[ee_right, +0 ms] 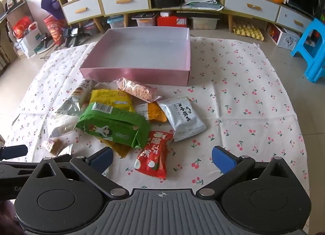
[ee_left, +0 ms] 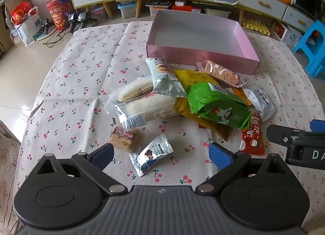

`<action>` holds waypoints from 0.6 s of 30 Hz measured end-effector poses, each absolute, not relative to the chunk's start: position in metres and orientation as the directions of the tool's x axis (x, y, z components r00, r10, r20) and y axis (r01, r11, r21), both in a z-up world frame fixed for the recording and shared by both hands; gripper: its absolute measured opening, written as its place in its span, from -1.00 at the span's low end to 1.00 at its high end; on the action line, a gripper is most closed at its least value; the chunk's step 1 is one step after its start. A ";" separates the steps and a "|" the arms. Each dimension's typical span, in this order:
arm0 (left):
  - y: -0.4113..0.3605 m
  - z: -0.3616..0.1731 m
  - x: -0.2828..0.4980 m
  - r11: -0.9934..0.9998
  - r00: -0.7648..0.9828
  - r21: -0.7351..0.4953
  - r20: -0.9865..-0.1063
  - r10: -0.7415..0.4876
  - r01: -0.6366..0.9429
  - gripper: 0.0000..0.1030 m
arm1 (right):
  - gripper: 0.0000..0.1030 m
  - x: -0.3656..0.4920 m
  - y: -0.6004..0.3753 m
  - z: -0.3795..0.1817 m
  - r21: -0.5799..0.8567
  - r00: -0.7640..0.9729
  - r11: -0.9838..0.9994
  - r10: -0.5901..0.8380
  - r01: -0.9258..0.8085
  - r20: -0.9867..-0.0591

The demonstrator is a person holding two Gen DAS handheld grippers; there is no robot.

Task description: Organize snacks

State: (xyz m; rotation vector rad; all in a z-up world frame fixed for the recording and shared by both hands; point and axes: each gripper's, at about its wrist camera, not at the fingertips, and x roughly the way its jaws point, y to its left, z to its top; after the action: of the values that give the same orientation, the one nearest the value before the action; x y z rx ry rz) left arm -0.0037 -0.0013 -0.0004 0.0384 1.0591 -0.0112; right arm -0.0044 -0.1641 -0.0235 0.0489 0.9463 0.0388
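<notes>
We've got both grippers tilted down over the cherry-print cloth (ee_right: 243,97), jaws spread wide, gripping nothing. The left gripper (ee_left: 161,154) hovers over a silver "RUFFLE" chocolate packet (ee_left: 151,154); the right gripper (ee_right: 162,159) sits above a red packet (ee_right: 154,153) with Chinese writing. Behind those lies the snack pile: one green pack (ee_right: 113,125), one yellow pack (ee_right: 110,98), one white pouch (ee_right: 182,117), one pink-speckled bag (ee_right: 136,90). Farthest back, one pink box (ee_right: 142,72) with no snacks inside.
</notes>
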 end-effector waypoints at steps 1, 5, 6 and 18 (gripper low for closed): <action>-0.001 0.000 -0.004 0.999 0.489 0.027 -0.872 0.010 0.028 0.94 | 1.00 -0.004 -0.164 -0.023 0.058 0.585 0.998 0.055 -0.012 -0.810; -0.001 -0.001 -0.004 0.999 0.488 0.028 -0.873 0.011 0.027 0.94 | 1.00 -0.004 -0.163 -0.024 0.059 0.585 0.998 0.054 -0.011 -0.809; 0.000 -0.002 -0.004 0.999 0.488 0.028 -0.873 0.011 0.028 0.95 | 1.00 -0.004 -0.163 -0.024 0.058 0.585 0.998 0.053 -0.010 -0.810; 0.000 -0.003 -0.004 0.999 0.481 0.025 -0.876 0.008 0.029 0.95 | 1.00 -0.004 -0.163 -0.025 0.058 0.582 0.998 0.054 -0.013 -0.811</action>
State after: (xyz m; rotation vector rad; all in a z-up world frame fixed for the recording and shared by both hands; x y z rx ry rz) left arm -0.0043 -0.0001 -0.0032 0.0378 1.0684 -0.0129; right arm -0.0038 -0.1627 -0.0245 0.0470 0.9485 0.0395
